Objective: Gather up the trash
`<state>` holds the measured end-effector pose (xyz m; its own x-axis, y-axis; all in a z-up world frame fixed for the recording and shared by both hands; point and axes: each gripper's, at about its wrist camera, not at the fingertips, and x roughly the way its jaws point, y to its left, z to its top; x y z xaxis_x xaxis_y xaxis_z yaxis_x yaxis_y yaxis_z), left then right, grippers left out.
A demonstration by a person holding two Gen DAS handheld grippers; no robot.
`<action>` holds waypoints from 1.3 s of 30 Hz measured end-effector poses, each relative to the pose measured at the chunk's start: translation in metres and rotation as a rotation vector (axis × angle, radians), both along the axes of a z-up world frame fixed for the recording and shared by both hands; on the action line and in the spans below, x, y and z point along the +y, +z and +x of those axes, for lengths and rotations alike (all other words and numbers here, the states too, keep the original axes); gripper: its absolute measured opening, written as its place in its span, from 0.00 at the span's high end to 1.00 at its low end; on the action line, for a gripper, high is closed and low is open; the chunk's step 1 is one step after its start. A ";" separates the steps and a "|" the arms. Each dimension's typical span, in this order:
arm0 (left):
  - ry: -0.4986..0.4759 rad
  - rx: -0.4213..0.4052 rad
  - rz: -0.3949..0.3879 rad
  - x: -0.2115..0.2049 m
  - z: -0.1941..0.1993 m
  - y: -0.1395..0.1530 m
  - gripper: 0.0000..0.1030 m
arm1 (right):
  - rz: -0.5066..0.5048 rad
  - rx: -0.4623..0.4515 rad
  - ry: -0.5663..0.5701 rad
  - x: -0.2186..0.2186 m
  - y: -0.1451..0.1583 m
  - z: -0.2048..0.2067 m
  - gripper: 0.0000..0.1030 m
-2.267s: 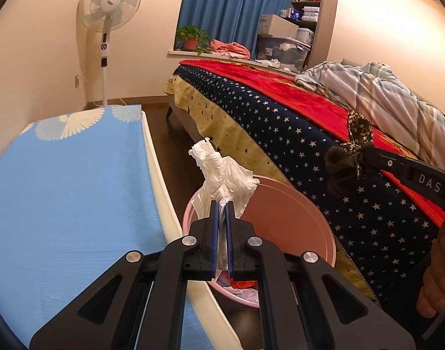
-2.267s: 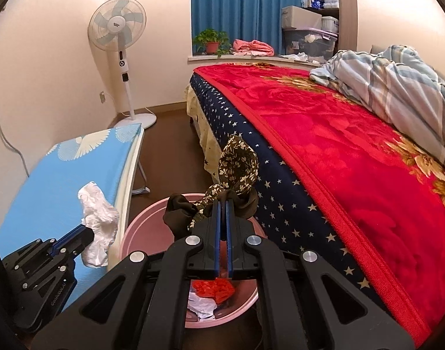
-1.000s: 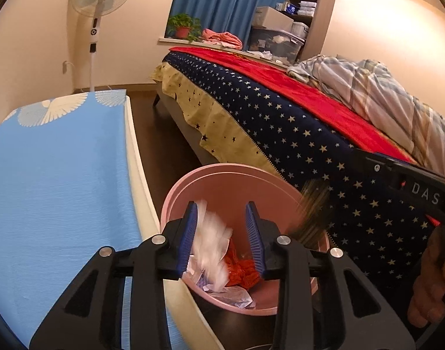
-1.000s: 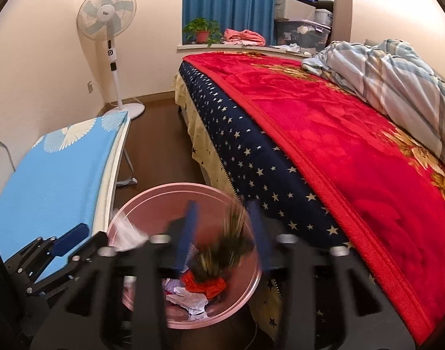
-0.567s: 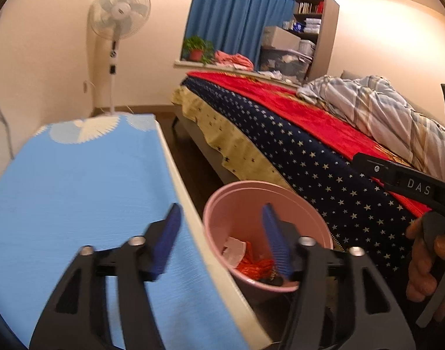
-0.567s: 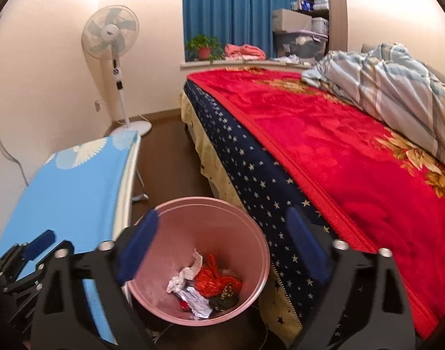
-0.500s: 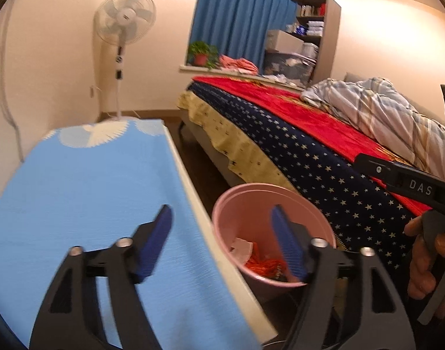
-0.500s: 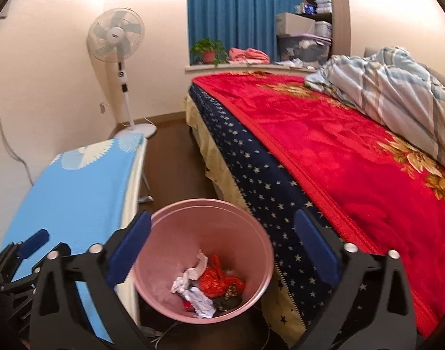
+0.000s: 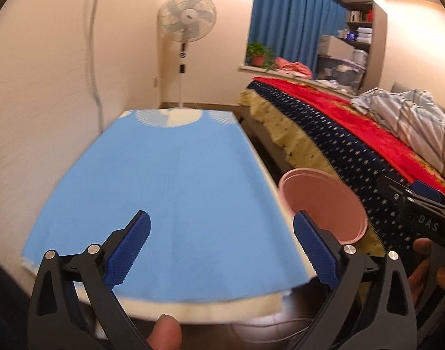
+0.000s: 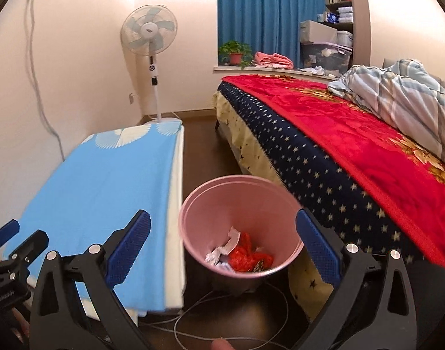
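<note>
Both the left gripper [image 9: 221, 245] and right gripper [image 10: 222, 245] have pulled back, wide open and empty, above the pink bin [image 10: 193, 204].

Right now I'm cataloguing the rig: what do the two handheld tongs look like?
Both match: the left tongs and right tongs have black, angular, strut-like arms with silver round screw heads, and blue fingers with a dotted grip texture. The right one's body carries white lettering "DAS". Bare fingertips show; no sleeves visible.
</note>
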<state>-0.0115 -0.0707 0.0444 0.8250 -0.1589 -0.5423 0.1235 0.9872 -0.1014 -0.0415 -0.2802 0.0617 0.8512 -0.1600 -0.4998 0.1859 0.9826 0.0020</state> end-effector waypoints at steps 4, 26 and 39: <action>0.045 0.006 0.019 0.015 -0.008 -0.009 0.08 | -0.004 0.020 0.010 0.013 -0.009 -0.002 0.05; 0.084 0.012 0.012 0.022 -0.010 -0.024 0.08 | -0.032 0.060 0.035 0.037 -0.025 0.008 0.05; 0.082 0.016 0.015 0.023 -0.010 -0.027 0.08 | -0.029 0.066 0.033 0.031 -0.026 0.012 0.05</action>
